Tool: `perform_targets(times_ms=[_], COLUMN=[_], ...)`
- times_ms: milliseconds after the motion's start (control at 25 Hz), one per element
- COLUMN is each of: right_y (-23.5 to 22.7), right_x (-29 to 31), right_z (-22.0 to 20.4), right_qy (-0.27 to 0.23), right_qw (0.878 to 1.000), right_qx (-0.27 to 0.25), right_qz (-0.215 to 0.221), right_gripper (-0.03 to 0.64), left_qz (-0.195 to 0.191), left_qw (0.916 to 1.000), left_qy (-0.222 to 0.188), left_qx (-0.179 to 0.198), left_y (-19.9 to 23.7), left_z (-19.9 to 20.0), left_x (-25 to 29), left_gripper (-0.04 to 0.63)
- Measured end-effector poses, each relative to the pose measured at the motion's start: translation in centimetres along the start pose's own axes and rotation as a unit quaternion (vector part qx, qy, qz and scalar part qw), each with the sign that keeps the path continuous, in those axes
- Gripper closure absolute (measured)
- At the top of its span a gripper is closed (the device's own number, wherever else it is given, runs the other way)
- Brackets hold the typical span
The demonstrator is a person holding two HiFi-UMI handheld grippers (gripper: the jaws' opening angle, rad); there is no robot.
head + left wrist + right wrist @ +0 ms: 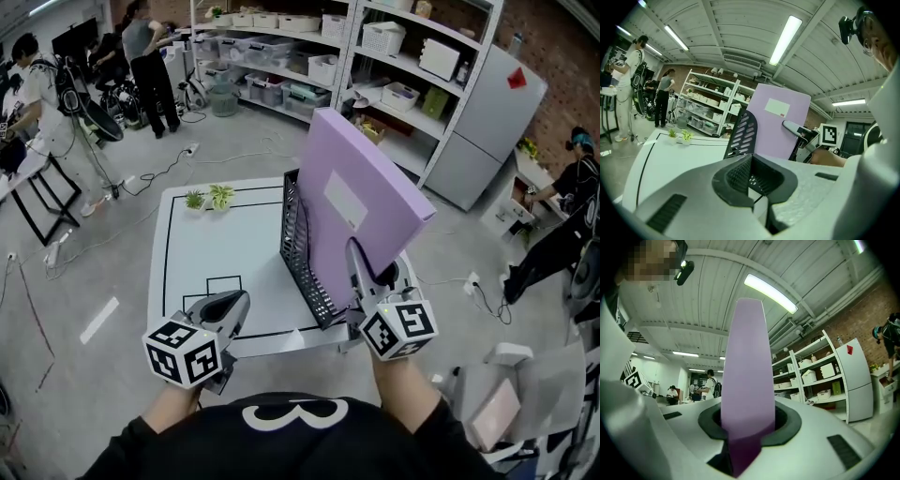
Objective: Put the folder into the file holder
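A large purple folder (361, 202) stands tilted over the right side of the white table, its lower edge down beside the black mesh file holder (302, 248). Whether that edge sits inside the holder I cannot tell. My right gripper (361, 258) is shut on the folder's near lower edge. In the right gripper view the folder (747, 371) rises straight up between the jaws. My left gripper (234, 302) hovers over the table's front left, jaws together and holding nothing. The left gripper view shows the holder (743, 131) and the folder (780, 124) ahead to the right.
The white table (206, 244) has black outline markings and two small potted plants (208, 197) at its far edge. Shelving with bins (375, 56) and a grey fridge (487, 122) stand behind. People stand at the far left and at the right, and cables lie on the floor.
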State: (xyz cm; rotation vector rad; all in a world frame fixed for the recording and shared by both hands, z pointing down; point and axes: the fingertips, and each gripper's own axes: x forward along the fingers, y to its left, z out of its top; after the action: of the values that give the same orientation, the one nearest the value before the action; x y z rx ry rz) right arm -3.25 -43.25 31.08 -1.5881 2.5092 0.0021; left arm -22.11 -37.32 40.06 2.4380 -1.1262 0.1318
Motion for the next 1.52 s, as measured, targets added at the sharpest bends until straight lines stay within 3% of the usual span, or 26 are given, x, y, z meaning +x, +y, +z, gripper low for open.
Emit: perform_targets(times_ms=[1000,1520], right_y=[0.1,1.0], right_x=[-0.2,-0.5], right_z=[-9.0,-11.9], right_qy=[0.055,0.125], right_qw=[0.998,0.991], right_qx=[0.008,-0.043], right_qz=[-0.038,-0.034], right_gripper=[0.482,0.472], left_qz=[-0.009,-0.016], left_qw=[0.9989,0.9991], left_qy=[0.043,0.038], left_qx=[-0.013,-0.013], left_y=[4.3,4.4], left_z=[-2.9,-2.3], left_x=[0.0,-0.2], left_gripper=[0.589,0.590])
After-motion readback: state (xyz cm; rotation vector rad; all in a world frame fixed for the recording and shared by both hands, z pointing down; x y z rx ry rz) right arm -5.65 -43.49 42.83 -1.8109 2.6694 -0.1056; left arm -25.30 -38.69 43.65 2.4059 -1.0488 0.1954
